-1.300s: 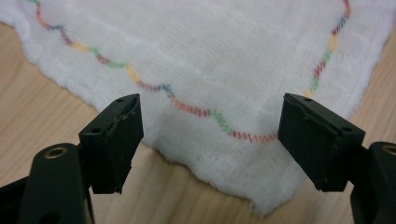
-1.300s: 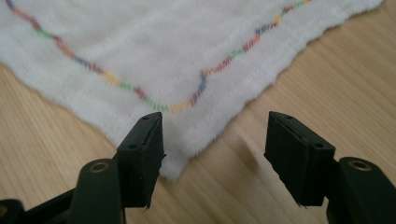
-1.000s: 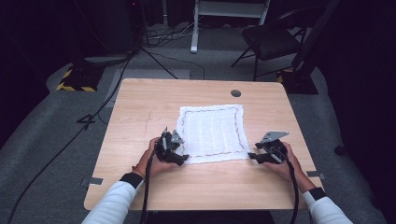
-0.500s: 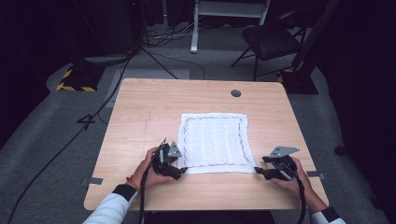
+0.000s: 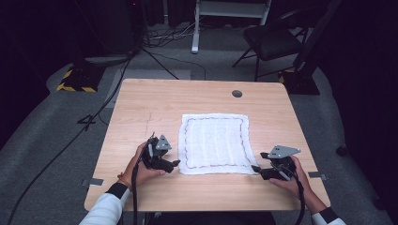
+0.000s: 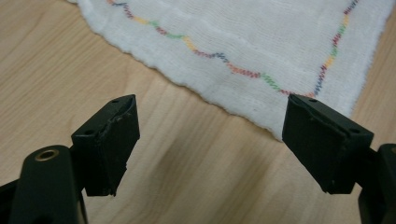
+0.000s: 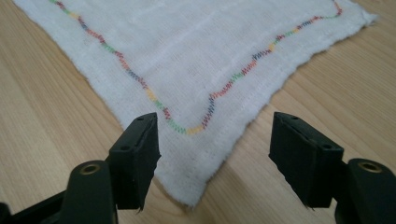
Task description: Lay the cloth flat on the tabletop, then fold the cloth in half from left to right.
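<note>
I hold both tongs open just off the white cloth (image 5: 215, 143), flat at centre frame on the table (image 5: 155, 101): left gripper (image 5: 174, 163) faces its lower-left corner, right gripper (image 5: 255, 167) its lower-right, jaws just opened, nothing between them.

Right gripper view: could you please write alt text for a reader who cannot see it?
A white cloth with wavy multicoloured stitching lies flat on a wooden table. The right gripper has open black jaws, and the cloth's near corner lies between them, ungripped.
</note>
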Motion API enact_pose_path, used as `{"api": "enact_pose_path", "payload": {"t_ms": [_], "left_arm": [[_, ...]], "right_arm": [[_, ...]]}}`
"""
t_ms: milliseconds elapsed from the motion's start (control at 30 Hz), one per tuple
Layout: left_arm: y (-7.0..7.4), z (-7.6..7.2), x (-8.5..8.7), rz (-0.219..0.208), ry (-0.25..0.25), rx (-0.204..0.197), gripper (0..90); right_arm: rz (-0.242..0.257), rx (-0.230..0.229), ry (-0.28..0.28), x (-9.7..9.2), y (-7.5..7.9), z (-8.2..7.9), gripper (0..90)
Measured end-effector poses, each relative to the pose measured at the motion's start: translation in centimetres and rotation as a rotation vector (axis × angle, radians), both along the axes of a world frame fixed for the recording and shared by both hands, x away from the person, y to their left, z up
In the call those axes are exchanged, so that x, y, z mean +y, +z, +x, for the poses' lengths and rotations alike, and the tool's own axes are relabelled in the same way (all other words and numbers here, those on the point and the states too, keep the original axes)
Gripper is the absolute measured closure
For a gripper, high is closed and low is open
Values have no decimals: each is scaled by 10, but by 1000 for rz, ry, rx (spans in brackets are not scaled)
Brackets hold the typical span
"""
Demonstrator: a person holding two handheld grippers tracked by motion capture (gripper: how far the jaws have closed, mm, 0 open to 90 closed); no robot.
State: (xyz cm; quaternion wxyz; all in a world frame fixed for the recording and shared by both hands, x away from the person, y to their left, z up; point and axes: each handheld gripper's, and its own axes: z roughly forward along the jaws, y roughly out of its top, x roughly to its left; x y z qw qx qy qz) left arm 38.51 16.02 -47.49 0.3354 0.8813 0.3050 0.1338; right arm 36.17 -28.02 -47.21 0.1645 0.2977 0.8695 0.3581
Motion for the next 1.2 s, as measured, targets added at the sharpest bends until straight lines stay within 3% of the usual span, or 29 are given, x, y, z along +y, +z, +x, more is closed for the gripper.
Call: {"api": "enact_pose_path", "payload": {"t_ms": [233, 267, 300, 333, 600, 667, 733, 767, 800, 900, 933, 1000, 1200], "left_arm": [[9, 22, 8, -31, 69, -28, 202], [11, 29, 8, -35, 86, -55, 202], [11, 29, 8, -35, 86, -55, 206], [13, 37, 7, -23, 89, -54, 206], [21, 74, -1, -46, 126, -97, 210], [21, 80, -3, -55, 130, -86, 210], [21, 93, -6, -56, 153, -96, 215], [21, 98, -8, -59, 158, -89, 215], [19, 106, -11, -48, 169, -91, 217], [10, 127, -22, -31, 202, -71, 217], [10, 127, -22, -31, 202, -71, 217], [1, 140, -33, 8, 219, -62, 217], [-17, 157, -47, 27, 280, -28, 206]], "right_arm": [[28, -26, 45, 18, 10, 5, 349], [35, -38, 65, 27, 13, 7, 352], [35, -38, 65, 27, 13, 7, 352], [43, -43, 93, 39, 15, 10, 358], [48, -59, 176, 85, 18, 19, 401], [53, -58, 191, 92, 18, 19, 406], [52, -63, 244, 117, 19, 20, 424], [52, -63, 244, 117, 19, 20, 424], [55, -61, 272, 131, 18, 21, 426], [46, -57, 312, 149, 14, 20, 432], [46, -57, 312, 149, 14, 20, 432], [35, -52, 346, 166, 9, 18, 434], [19, -43, 392, 189, 0, 16, 441]]}}
